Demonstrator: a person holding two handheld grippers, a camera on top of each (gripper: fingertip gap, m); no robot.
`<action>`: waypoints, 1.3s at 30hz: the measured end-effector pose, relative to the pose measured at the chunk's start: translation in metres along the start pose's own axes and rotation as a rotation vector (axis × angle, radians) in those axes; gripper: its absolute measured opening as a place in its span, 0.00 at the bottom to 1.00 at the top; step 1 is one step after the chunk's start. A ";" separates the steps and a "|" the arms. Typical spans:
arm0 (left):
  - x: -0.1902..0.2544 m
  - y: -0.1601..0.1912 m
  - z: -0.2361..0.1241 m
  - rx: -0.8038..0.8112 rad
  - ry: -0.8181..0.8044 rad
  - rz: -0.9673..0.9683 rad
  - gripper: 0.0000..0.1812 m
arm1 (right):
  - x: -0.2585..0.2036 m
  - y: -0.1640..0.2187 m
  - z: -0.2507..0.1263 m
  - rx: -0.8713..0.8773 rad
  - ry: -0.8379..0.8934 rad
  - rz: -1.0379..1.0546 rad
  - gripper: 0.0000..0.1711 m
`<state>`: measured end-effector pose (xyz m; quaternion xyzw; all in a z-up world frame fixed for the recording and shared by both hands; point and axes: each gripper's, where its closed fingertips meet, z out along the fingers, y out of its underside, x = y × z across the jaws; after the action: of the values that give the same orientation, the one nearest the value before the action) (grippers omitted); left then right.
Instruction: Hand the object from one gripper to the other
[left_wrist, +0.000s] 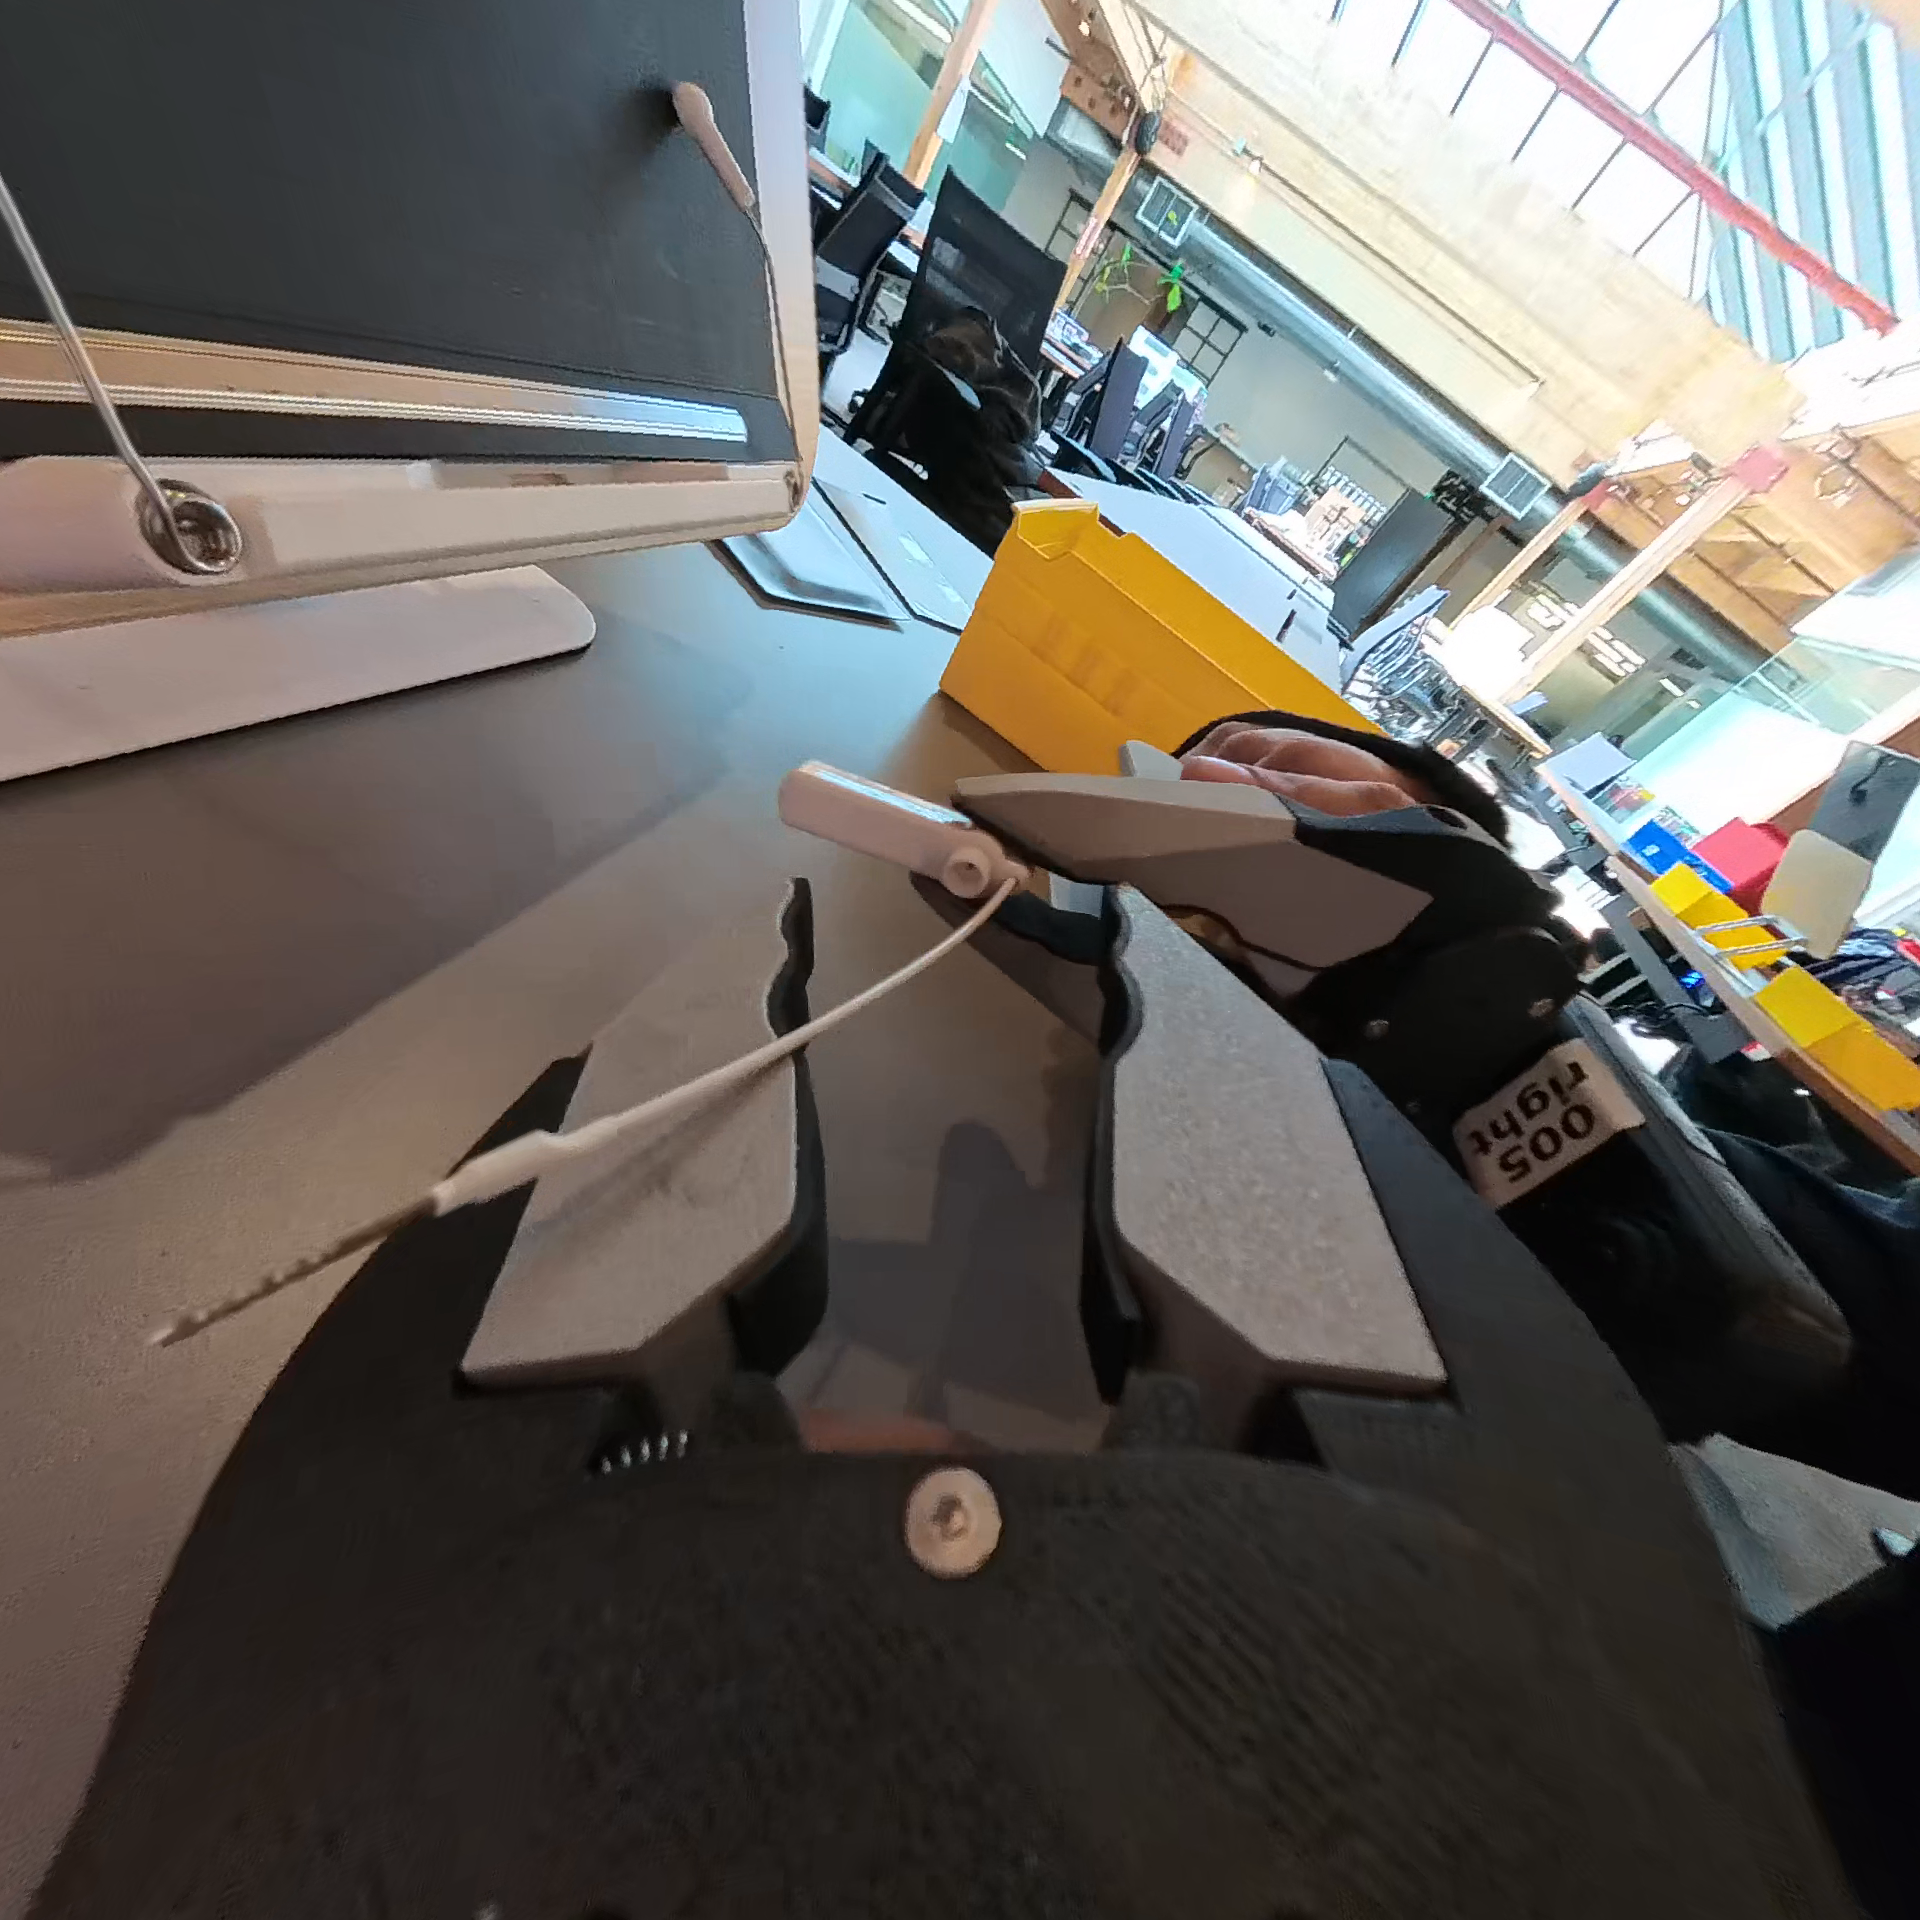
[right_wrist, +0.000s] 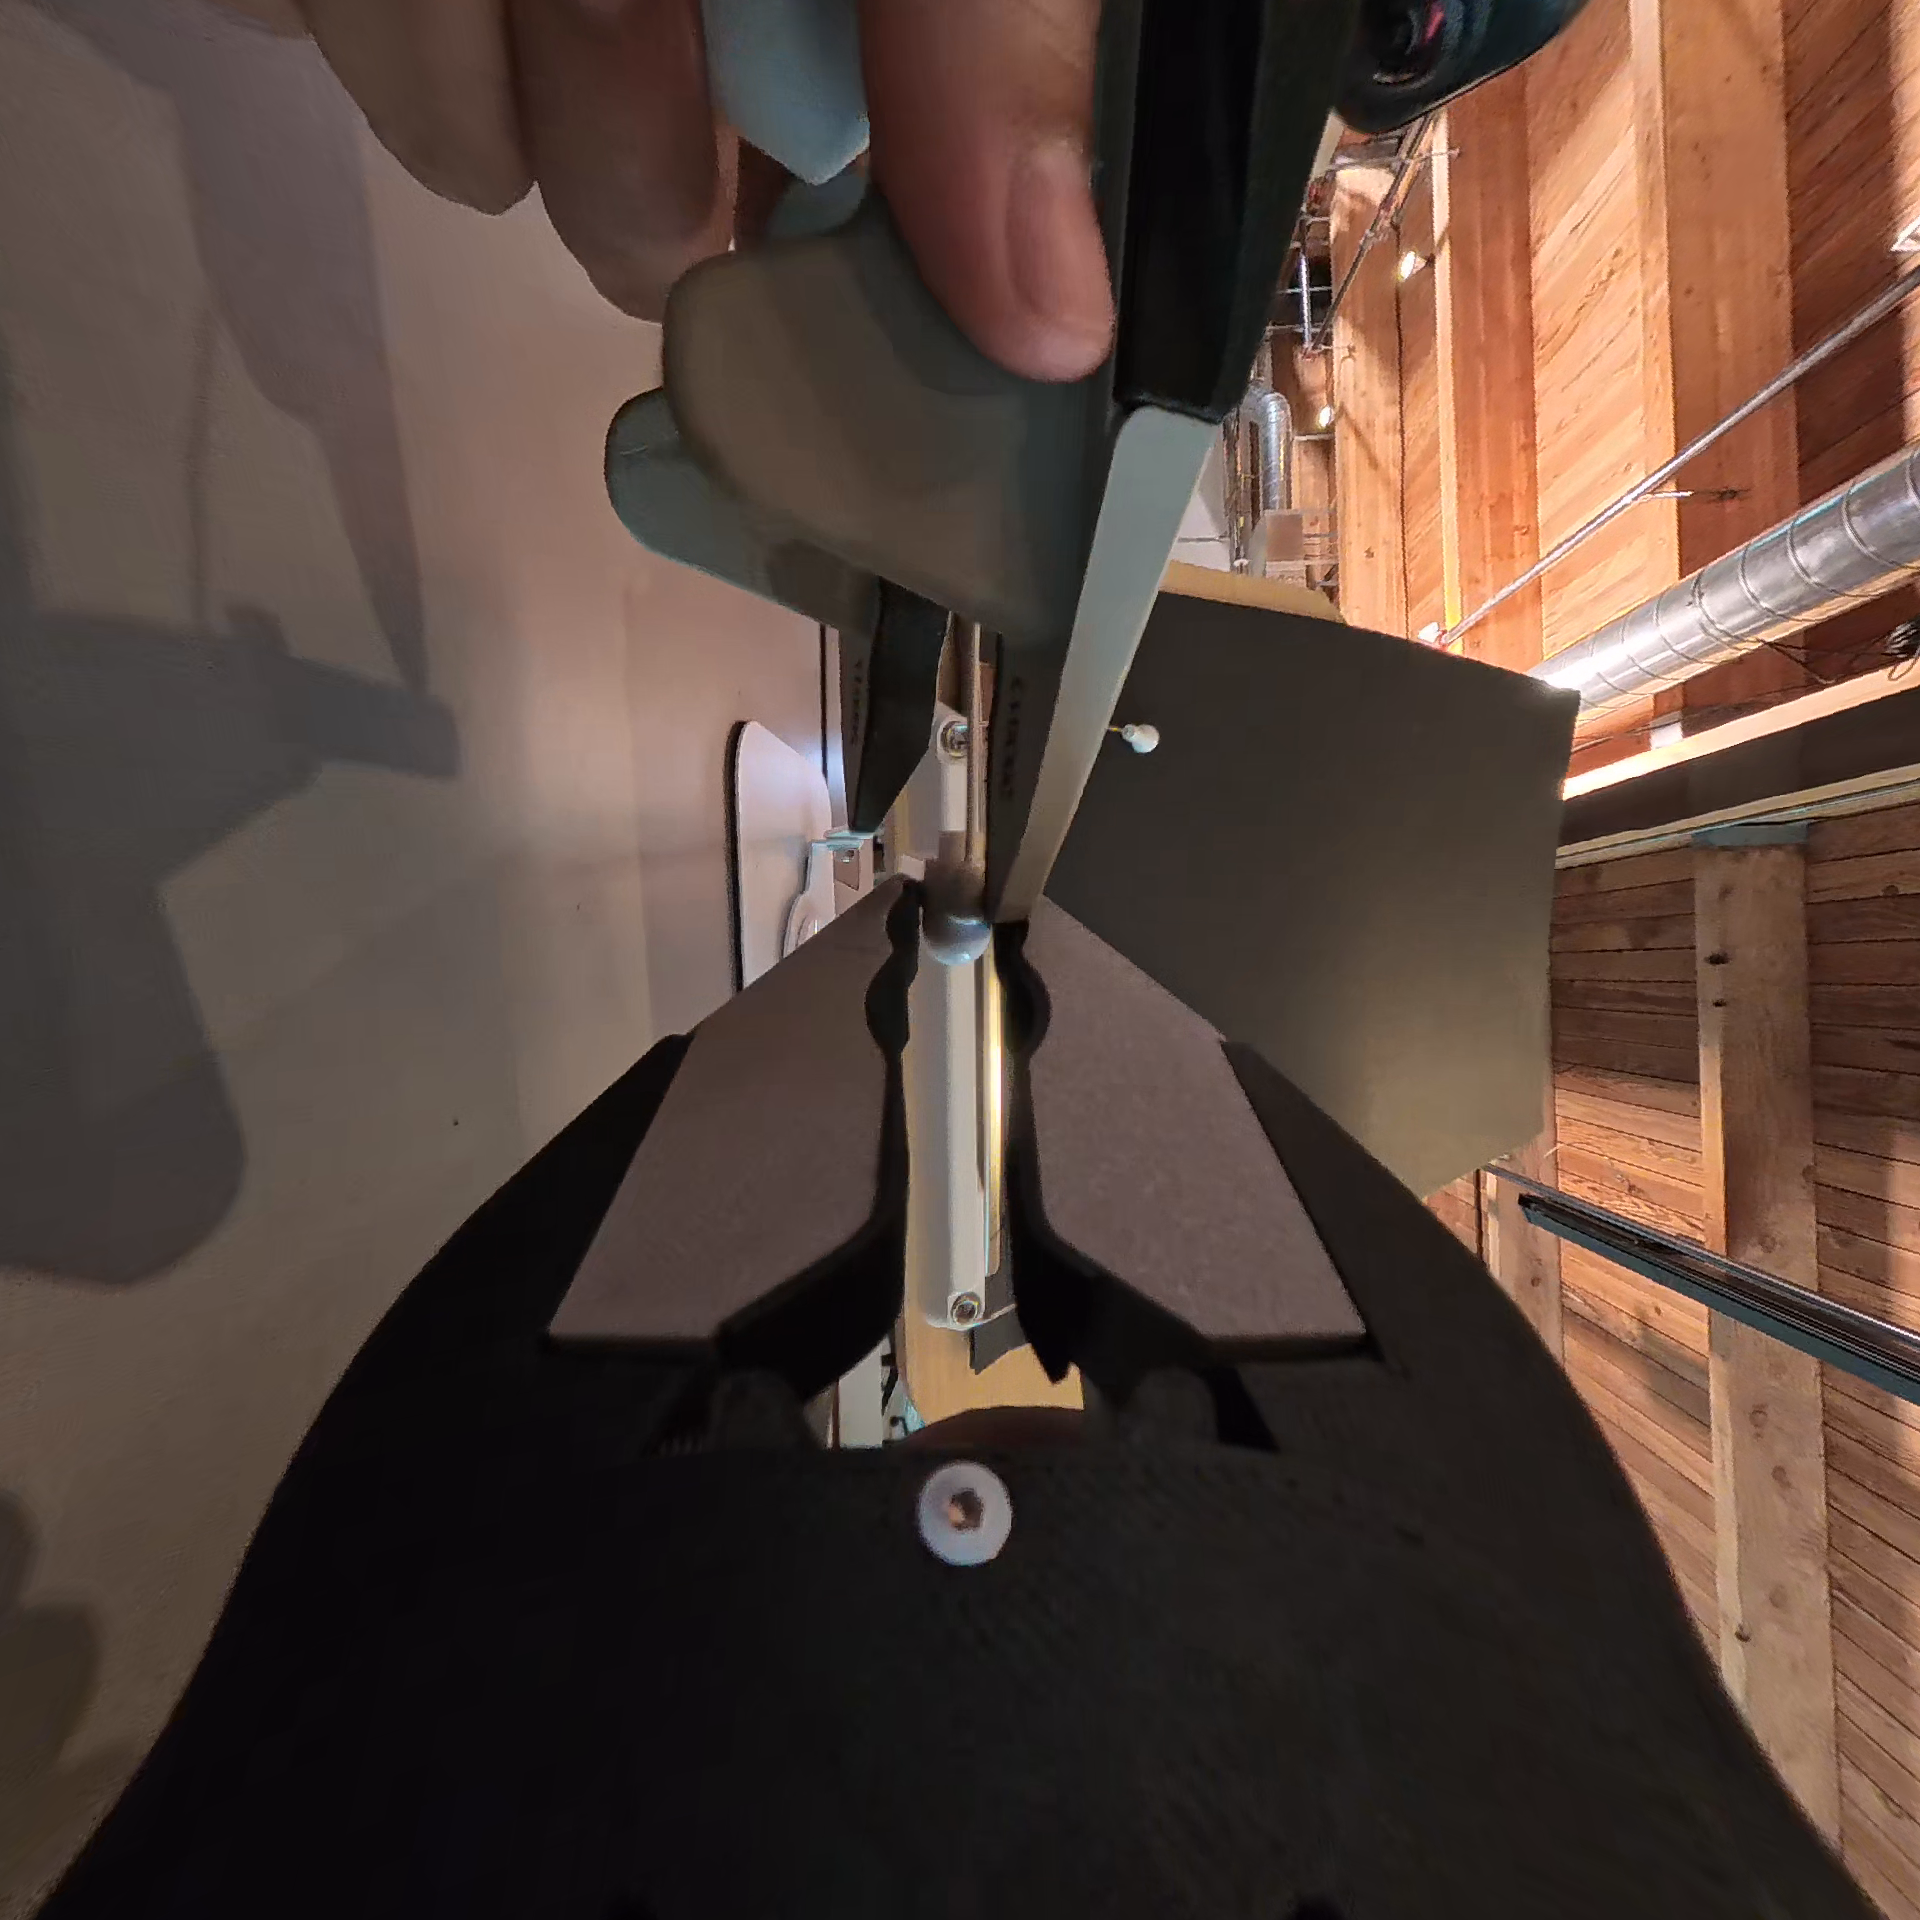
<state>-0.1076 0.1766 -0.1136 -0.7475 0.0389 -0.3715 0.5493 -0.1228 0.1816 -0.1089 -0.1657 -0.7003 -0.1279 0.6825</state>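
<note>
The object is a white security tag with a thin white cable that ends in a pin. My right gripper comes in from the right and is shut on the tag. In the right wrist view the tag is clamped lengthwise between the fingers of the right gripper. My left gripper is open and empty, its fingertips just short of the tag. The cable drapes across its left finger. The left gripper also shows in the right wrist view, a tip on each side of the tag's round end.
A white display stand with a black panel rises at the left on the dark tabletop. A metal hook hangs on it. A yellow bin sits behind the grippers. A person's hand holds the left gripper. The tips of both grippers are at nearly the same place.
</note>
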 end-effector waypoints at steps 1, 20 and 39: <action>0.002 -0.001 0.000 0.003 0.018 -0.021 0.29 | 0.001 -0.001 -0.001 0.007 0.008 -0.001 0.06; -0.002 -0.019 -0.015 0.127 0.137 -0.230 0.07 | 0.005 -0.031 -0.012 0.168 0.038 0.048 0.06; -0.010 -0.012 -0.016 0.033 -0.059 0.064 0.21 | 0.016 0.010 -0.007 0.122 0.009 0.359 0.06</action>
<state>-0.1282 0.1735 -0.1066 -0.7472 0.0405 -0.3323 0.5741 -0.1127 0.1885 -0.0929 -0.2455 -0.6629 0.0378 0.7063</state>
